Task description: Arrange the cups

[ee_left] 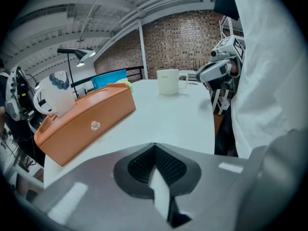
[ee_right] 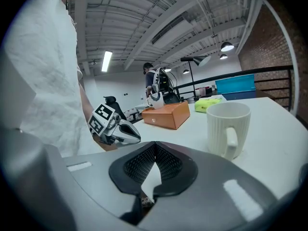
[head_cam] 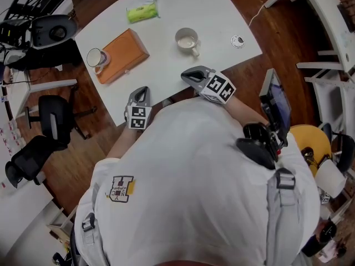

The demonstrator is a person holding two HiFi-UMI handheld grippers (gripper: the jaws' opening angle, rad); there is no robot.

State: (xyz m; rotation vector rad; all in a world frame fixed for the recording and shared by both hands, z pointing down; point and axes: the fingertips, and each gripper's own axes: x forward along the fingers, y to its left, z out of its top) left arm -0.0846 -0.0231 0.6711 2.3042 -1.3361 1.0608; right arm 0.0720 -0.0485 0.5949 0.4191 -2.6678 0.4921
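Our left tongs (head_cam: 141,92) and right tongs (head_cam: 187,74) are closed and empty; unopened, we could knock the white cup (head_cam: 187,40) over.

In the head view the person's white shirt (head_cam: 194,176) hides the near edge of the table (head_cam: 183,4). A small round thing (head_cam: 237,41) near the table's right corner is too small to identify, and the print on the green packet (head_cam: 142,9) cannot be read. In the left gripper view the orange box (ee_left: 86,119) hides the base of the blurred cup (ee_left: 55,96).
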